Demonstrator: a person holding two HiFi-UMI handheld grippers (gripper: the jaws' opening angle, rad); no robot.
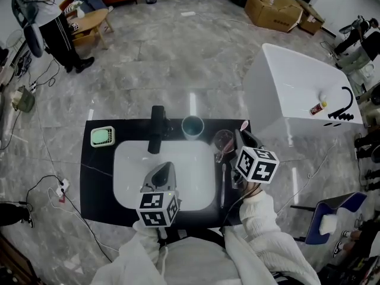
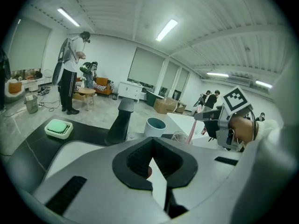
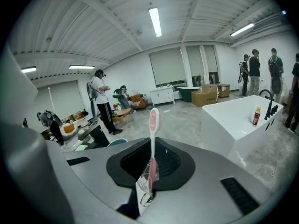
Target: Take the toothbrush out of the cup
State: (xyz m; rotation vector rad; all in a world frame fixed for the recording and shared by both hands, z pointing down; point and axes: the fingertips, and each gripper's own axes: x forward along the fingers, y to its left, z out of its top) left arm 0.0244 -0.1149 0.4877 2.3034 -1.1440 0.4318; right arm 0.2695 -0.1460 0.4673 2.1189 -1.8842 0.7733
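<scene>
Clamping a pink toothbrush (image 3: 152, 134) are the right gripper (image 3: 150, 174) jaws; the left gripper (image 2: 156, 171) jaws are closed.

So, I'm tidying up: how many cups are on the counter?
2: a teal cup behind the sink, and a clear cup at its back right corner. None seems hidden.

The toothbrush (image 3: 153, 120) is glossy pink plastic, partly see-through. The right tongs (image 3: 151, 164) are matt grey plastic with ribbed black pads. At the centre of the head view, a smooth, glossy white sink (image 1: 127, 159) sits in a smooth black desk (image 1: 98, 177). The floor (image 1: 178, 58) is polished and marble-like. At lower right, the sleeve (image 1: 261, 218) is ribbed white knit.
</scene>
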